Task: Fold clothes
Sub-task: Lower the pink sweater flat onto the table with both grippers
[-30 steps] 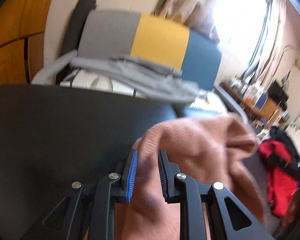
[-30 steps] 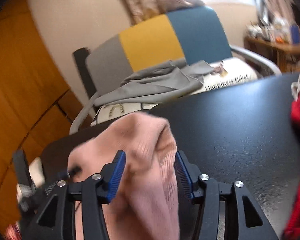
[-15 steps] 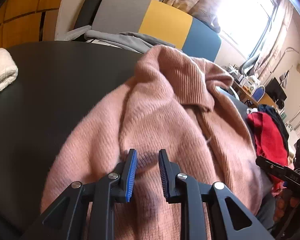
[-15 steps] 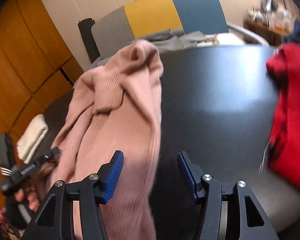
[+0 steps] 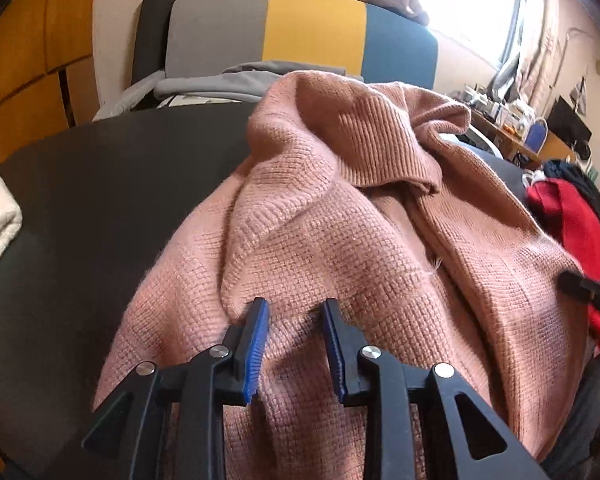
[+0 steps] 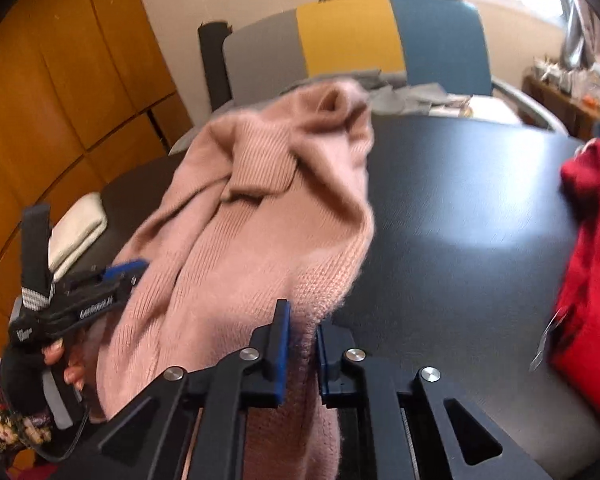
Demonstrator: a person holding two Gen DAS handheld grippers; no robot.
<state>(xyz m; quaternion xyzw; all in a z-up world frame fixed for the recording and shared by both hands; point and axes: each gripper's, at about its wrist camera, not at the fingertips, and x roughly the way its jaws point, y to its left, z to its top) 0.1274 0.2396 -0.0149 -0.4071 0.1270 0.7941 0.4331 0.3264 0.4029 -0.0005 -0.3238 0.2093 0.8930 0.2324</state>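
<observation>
Since half a second ago the right hand-held gripper [image 6: 302, 334] has pinched the rumpled pink knitted sweater [image 5: 340, 240] — left hand-held gripper [image 5: 294, 320] pinching too — unfolded on the black table [image 6: 460, 208], folding remains.

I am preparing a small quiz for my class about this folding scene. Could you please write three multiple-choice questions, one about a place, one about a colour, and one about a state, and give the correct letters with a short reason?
1. Where does the red garment lie?
A. on the chair
B. on the black table, right of the pink sweater
C. on the floor

2. What colour is the middle band of the chair back?
A. yellow
B. green
C. white

3. What is the right gripper doing?
A. open above the bare table
B. shut on the pink sweater
C. holding the white towel

Answers:
1 B, it rests on the tabletop at the right edge.
2 A, yellow sits between grey and blue.
3 B, knit fabric is pinched between its blue pads.
</observation>
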